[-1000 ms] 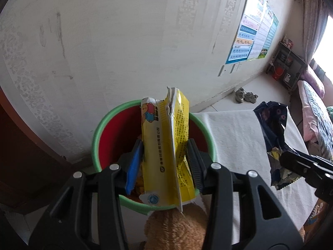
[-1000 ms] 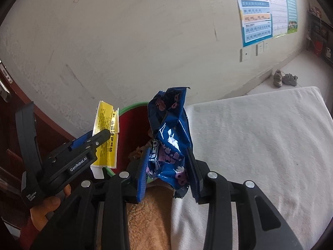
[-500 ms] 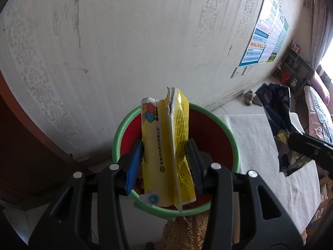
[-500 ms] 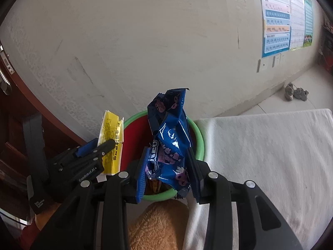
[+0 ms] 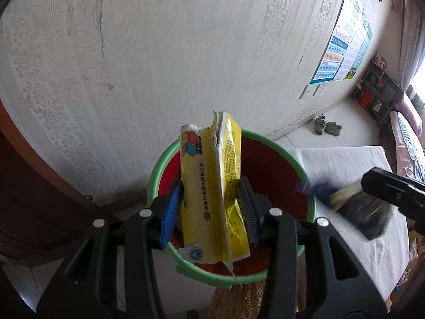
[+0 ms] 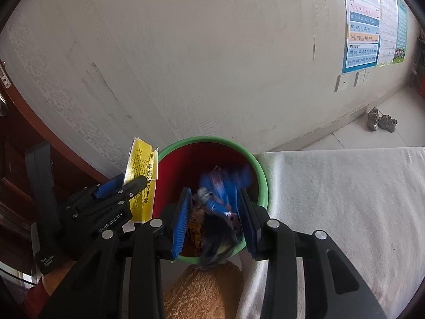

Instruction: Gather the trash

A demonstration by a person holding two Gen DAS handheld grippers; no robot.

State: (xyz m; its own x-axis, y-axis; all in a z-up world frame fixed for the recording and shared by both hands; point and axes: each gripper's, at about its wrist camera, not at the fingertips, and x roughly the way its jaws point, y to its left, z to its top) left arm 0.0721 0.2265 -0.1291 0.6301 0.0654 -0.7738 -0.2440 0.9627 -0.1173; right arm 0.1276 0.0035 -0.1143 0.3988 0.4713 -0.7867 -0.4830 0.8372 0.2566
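The blue wrapper (image 6: 220,199), held upright a second earlier, now blurred between the right gripper (image 6: 215,220)'s parted pads over the red bin (image 6: 212,139); whether they still pinched it was unclear. The left gripper (image 5: 209,212) stayed clamped on the yellow wrapper (image 5: 212,186) above the bin.

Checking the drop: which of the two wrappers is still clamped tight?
The yellow wrapper, upright and sharp between the left gripper's fingers. The blue wrapper is a blur between the right gripper's fingers over the bin.
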